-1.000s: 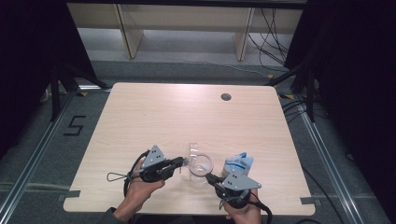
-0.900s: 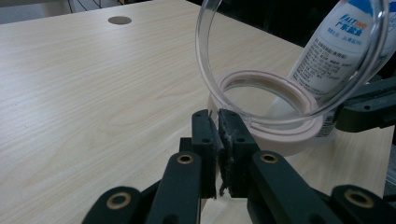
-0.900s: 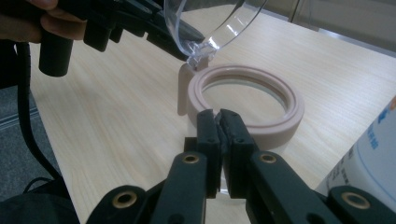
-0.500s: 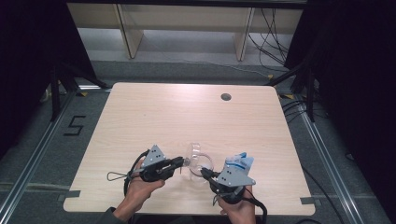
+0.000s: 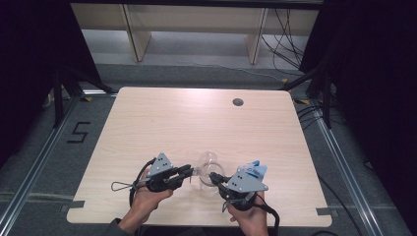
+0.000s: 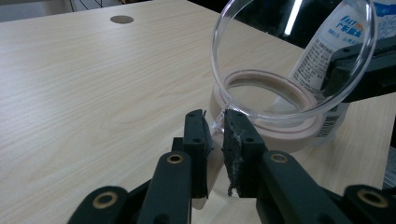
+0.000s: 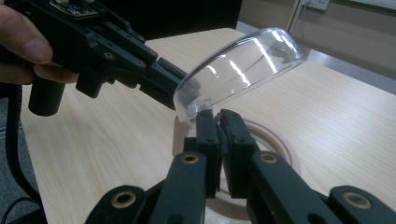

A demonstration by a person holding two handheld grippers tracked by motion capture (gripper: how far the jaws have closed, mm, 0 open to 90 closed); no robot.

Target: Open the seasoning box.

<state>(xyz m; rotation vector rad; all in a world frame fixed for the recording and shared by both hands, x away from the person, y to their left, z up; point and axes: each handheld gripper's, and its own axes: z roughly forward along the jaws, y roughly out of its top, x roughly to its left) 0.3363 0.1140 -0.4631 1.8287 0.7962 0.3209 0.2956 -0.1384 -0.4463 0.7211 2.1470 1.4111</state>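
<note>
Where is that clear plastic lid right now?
In the high view the clear lid is tilted up near the table's front edge, between the two tools, above a round beige dish and left of a white bottle.

Domed lid [image 5: 209, 161] tilted above its round base [image 5: 210, 178] near the table's [image 5: 196, 118] front edge.
Left of the base sits the left gripper [image 5: 189, 171]; right of it the right gripper [image 5: 214, 176], and just beyond that gripper a packet [image 5: 255, 169].

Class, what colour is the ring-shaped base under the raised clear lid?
Pale beige base, with a pinkish inner rim; clearest in the left gripper view.
</note>
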